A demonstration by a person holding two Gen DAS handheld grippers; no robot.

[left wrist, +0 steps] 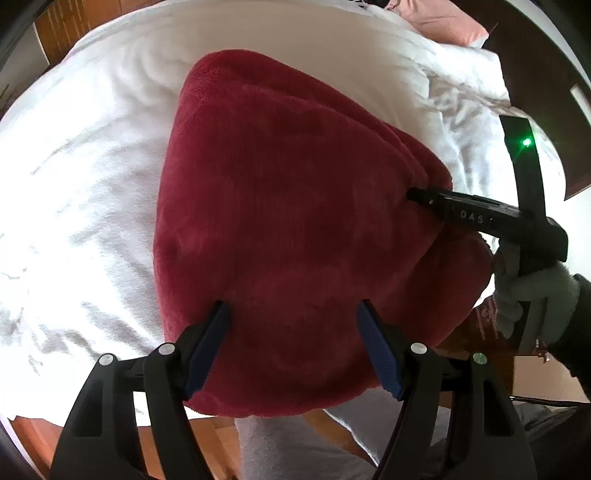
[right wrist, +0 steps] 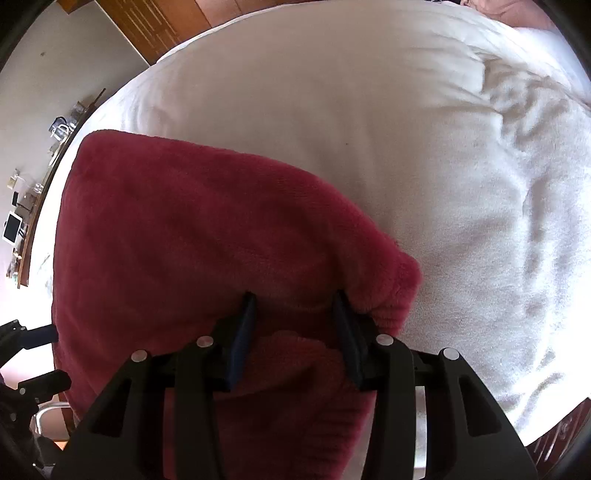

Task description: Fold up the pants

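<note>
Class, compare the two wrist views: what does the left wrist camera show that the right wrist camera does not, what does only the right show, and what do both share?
Only the left wrist view: a gloved hand holding the right gripper, and a pink pillow.

Only the right wrist view: a cluttered shelf along the wall.

Both: the red fleece pants folded on the white bedding, with jaws at the pants' edge.
</note>
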